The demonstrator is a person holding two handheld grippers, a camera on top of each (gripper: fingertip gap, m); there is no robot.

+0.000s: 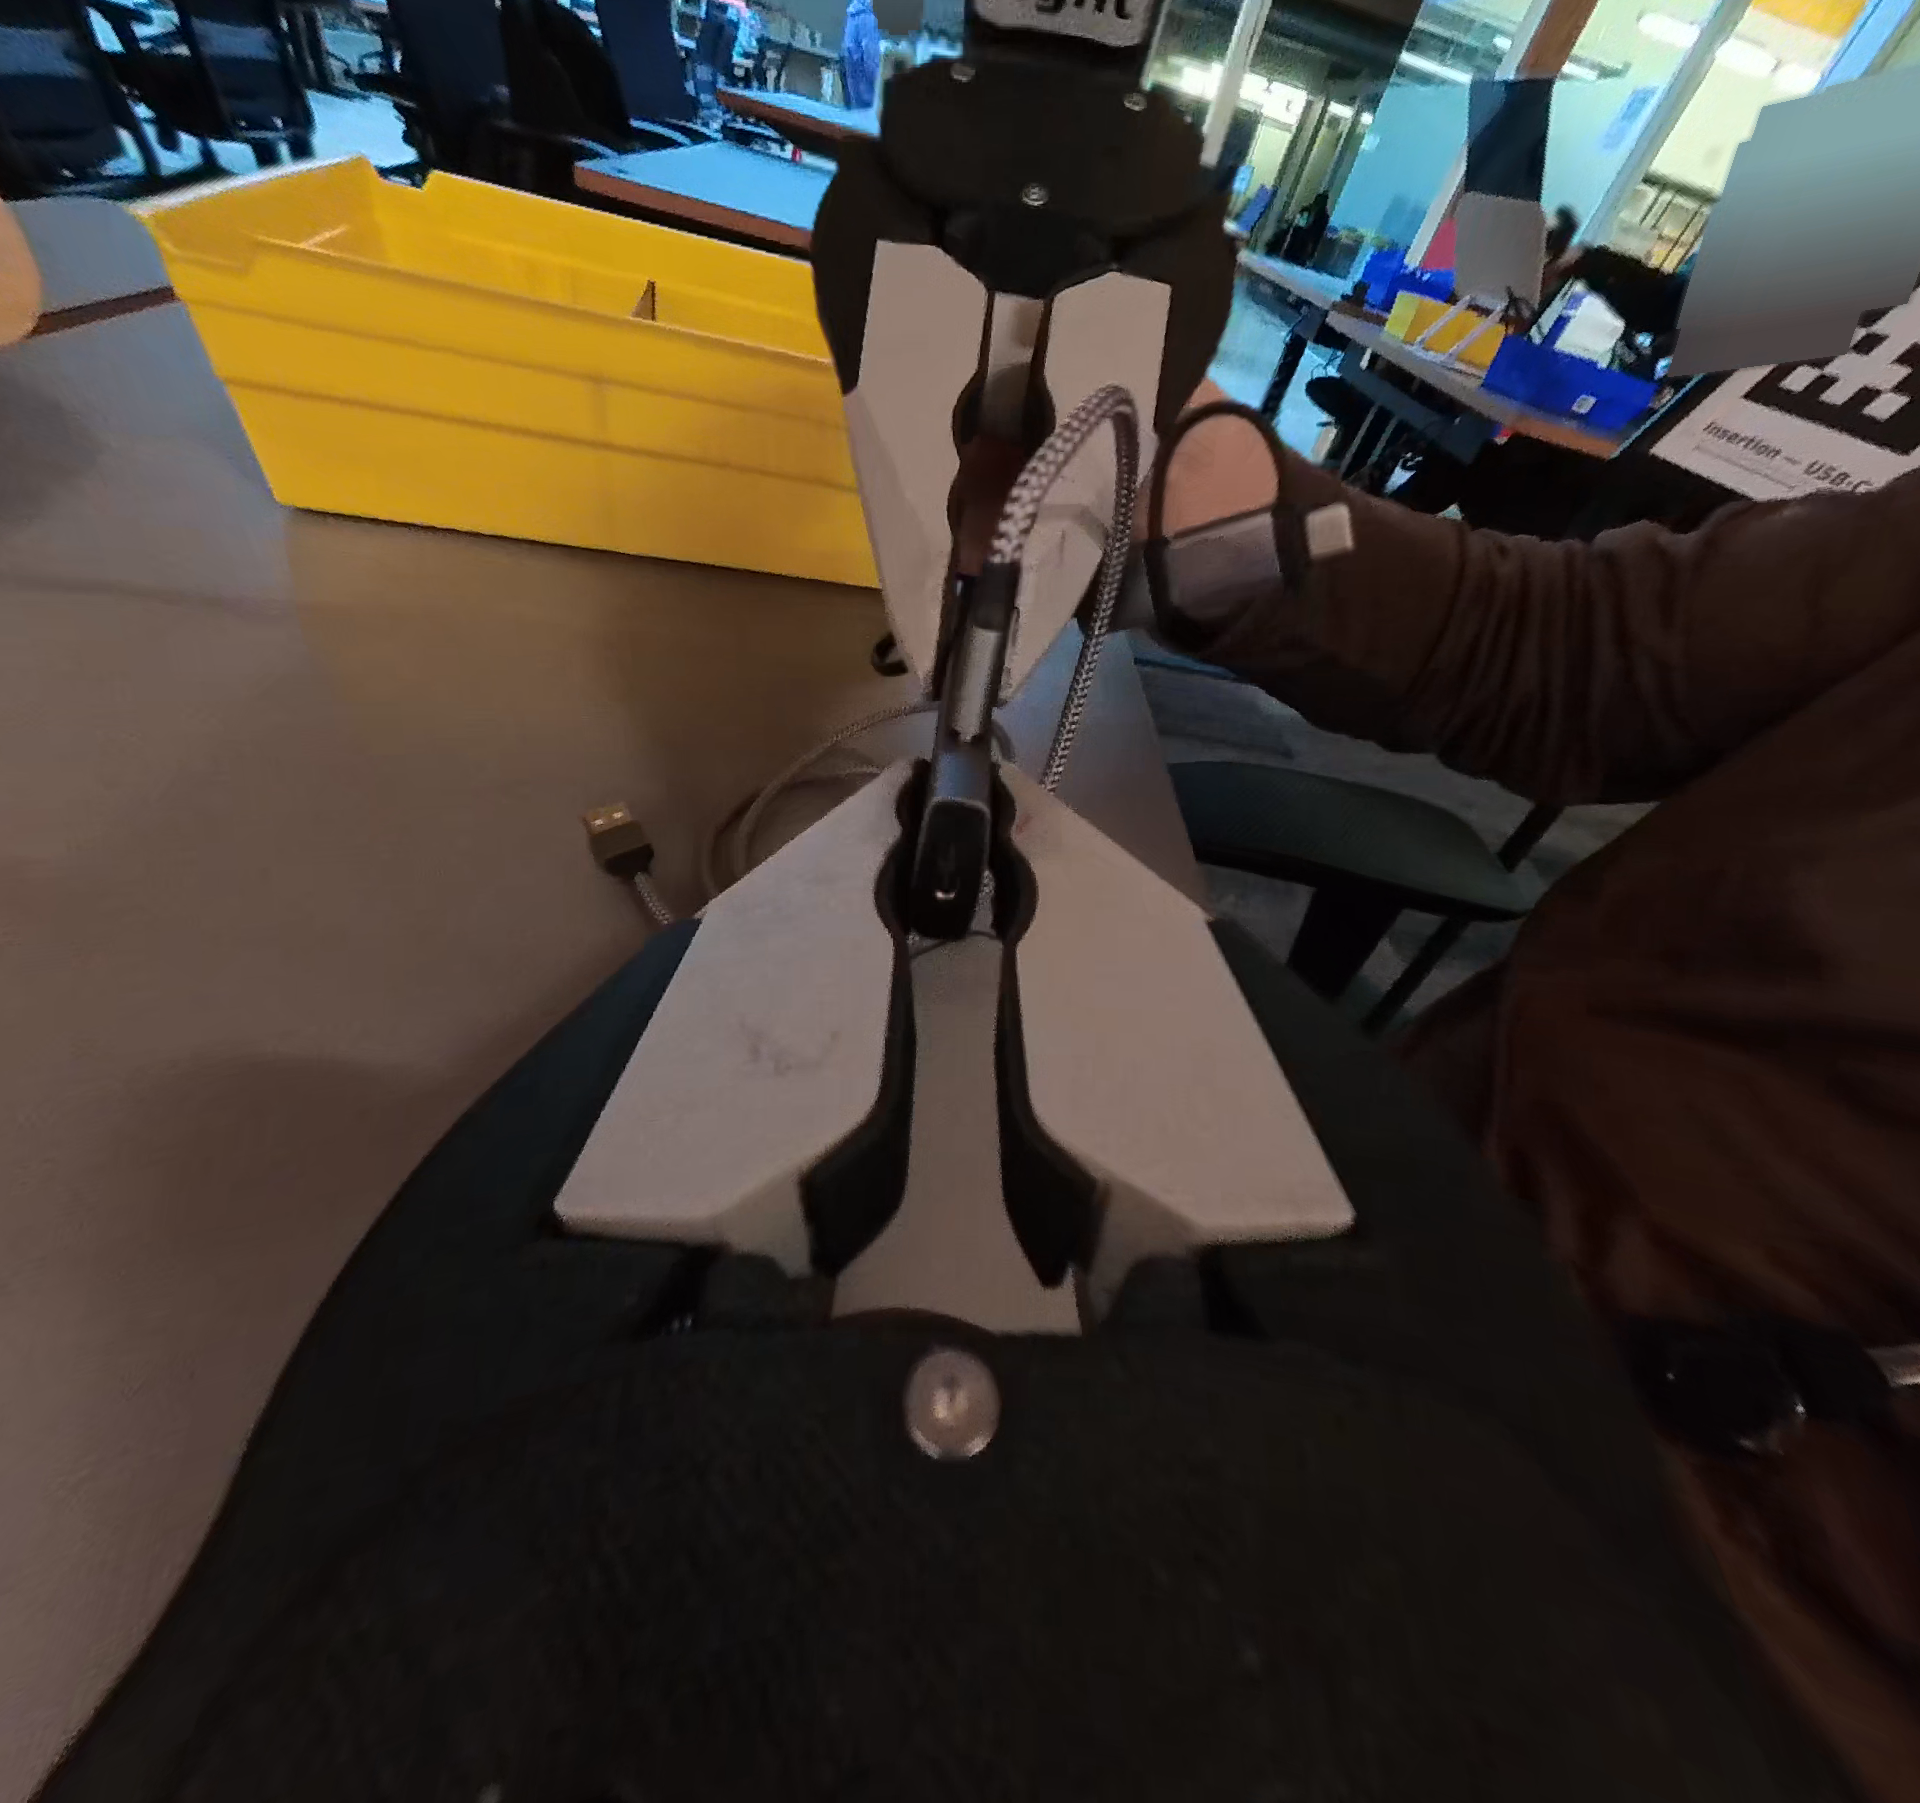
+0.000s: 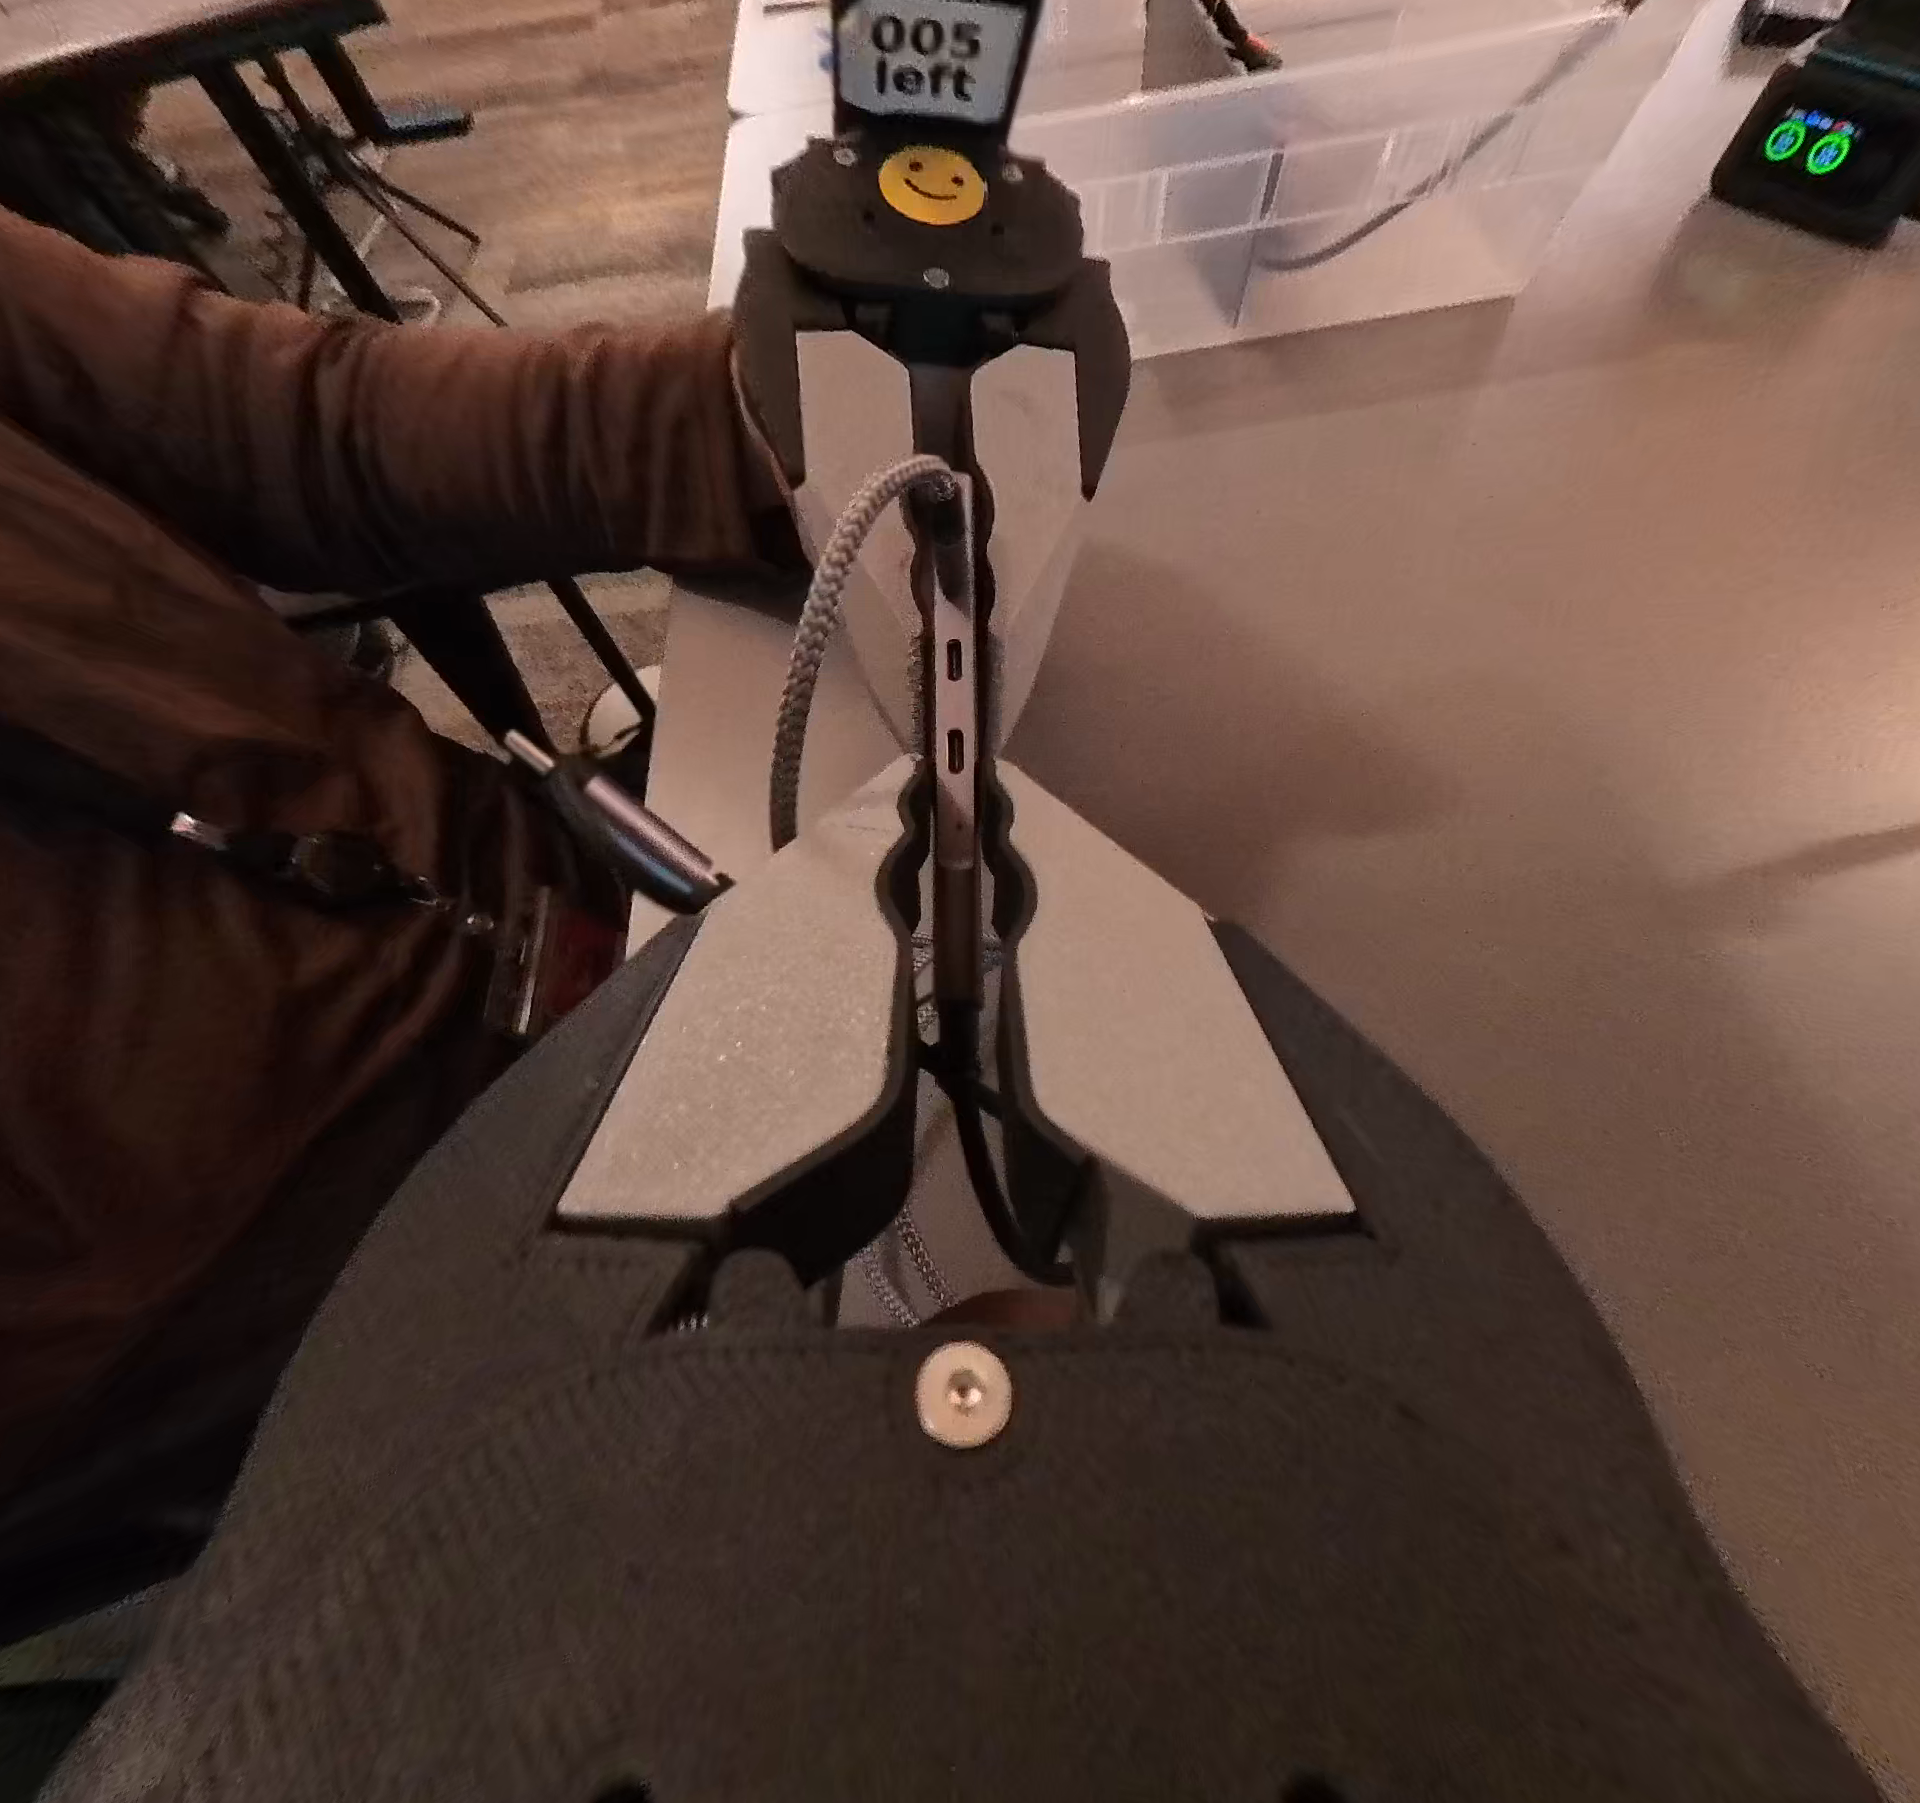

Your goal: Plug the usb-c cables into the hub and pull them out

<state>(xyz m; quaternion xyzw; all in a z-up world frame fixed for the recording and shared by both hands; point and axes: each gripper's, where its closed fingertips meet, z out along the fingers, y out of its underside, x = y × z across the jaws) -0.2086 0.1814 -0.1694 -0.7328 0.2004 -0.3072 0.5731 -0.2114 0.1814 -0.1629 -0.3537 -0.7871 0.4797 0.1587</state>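
- Left tool [image 1: 951, 808] is clenched on one end of the hub [image 2: 956, 693], which is held in the air above the tabletop [image 1: 312, 818]
- Right tool [image 2: 956, 818] is clenched on a dark plug [image 2: 961, 912] at the hub's other end; plug and hub meet in line, but I cannot tell whether the plug is fully seated
- Two ports [image 2: 954, 662] on the hub's narrow edge show empty
- A braided cable [image 2: 805, 652] loops just beside the hub, between the two tools; which end it belongs to is unclear
- A loose flat plug [image 1: 620, 831] lies on the tabletop, and a silver plug [image 2: 623, 823] hangs near the person's body

Likely risks from here:
- The two tools face each other on one thin piece, so any sideways drift or twist of either hand would lever the plug in its socket and could bend or jam it
- A pull off the hub's axis could make the plug slip through the right tool's grip instead of coming free
- The hub is pinched only at its end, so a hard pull may drag it out of the left tool
- The braided loop could snag on a fingertip as the tools part
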